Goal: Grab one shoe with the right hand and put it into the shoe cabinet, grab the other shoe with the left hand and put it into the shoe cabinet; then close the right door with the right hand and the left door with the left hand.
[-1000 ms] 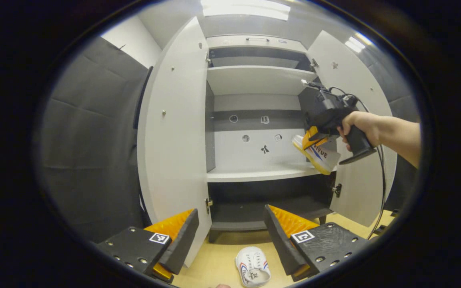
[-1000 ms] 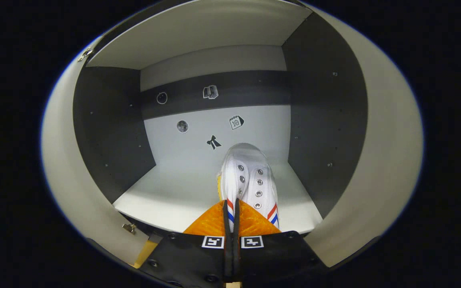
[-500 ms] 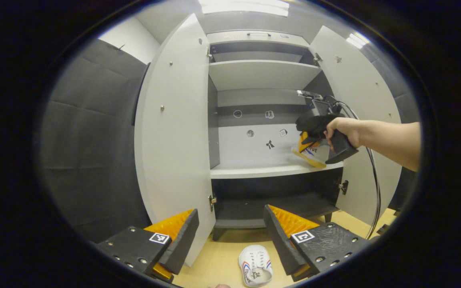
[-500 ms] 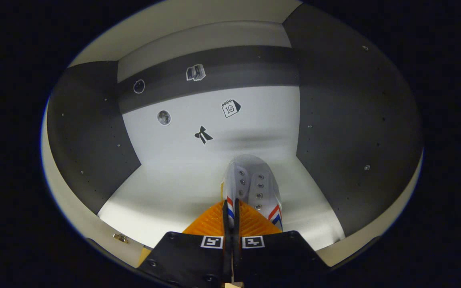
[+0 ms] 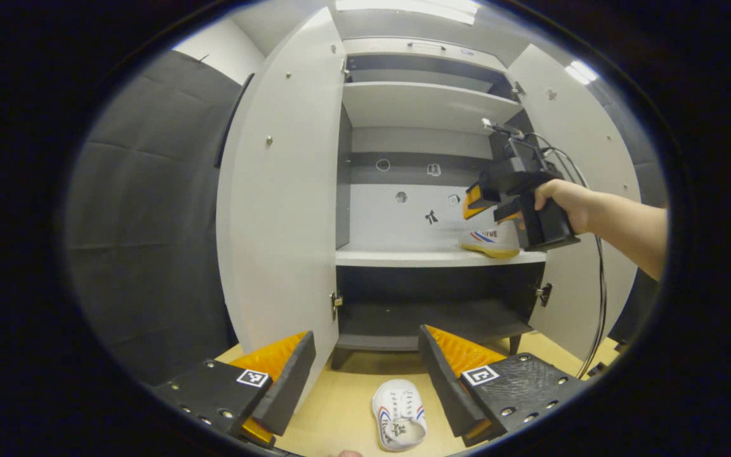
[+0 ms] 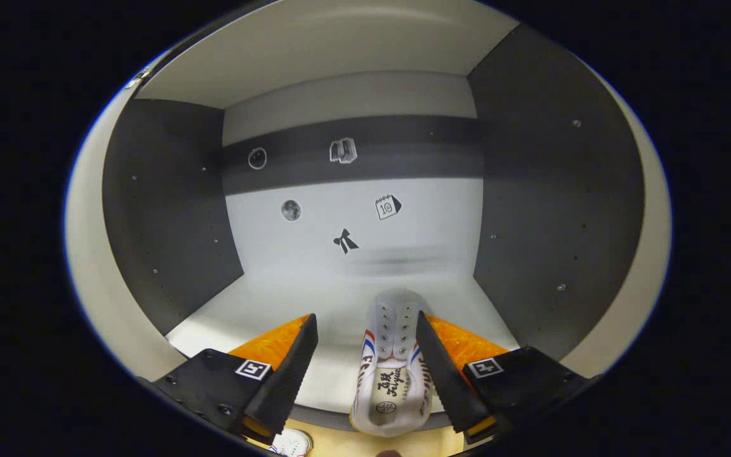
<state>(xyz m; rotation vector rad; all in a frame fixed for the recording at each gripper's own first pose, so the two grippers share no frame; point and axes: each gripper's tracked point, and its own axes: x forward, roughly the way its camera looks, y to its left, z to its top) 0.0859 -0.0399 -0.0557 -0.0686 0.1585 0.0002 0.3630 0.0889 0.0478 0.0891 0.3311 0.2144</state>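
Observation:
A white shoe [image 6: 391, 362] with red and blue stripes rests on the cabinet's middle shelf [image 6: 289, 311], toe pointing inward. My right gripper [image 6: 365, 330] hangs open just above its heel end, not touching it. In the left gripper view that shoe [image 5: 491, 241] sits at the right end of the shelf [image 5: 403, 257], with the right gripper [image 5: 489, 200] held by a hand [image 5: 562, 197] above it. The other white shoe [image 5: 399, 416] lies on the wooden floor [image 5: 346, 406] in front of the cabinet, below and between the open fingers of my left gripper [image 5: 365, 355].
Both cabinet doors stand wide open: the left door [image 5: 280, 190] and the right door [image 5: 587, 190]. An upper shelf [image 5: 422, 105] and a dark bottom compartment [image 5: 429, 311] lie above and below the middle shelf. A cable [image 5: 597, 298] hangs from the right gripper.
My right gripper has opened and let go of the shoe, which now rests flat on the middle shelf; the gripper has drawn back and up a little. The left gripper stays open over the floor shoe.

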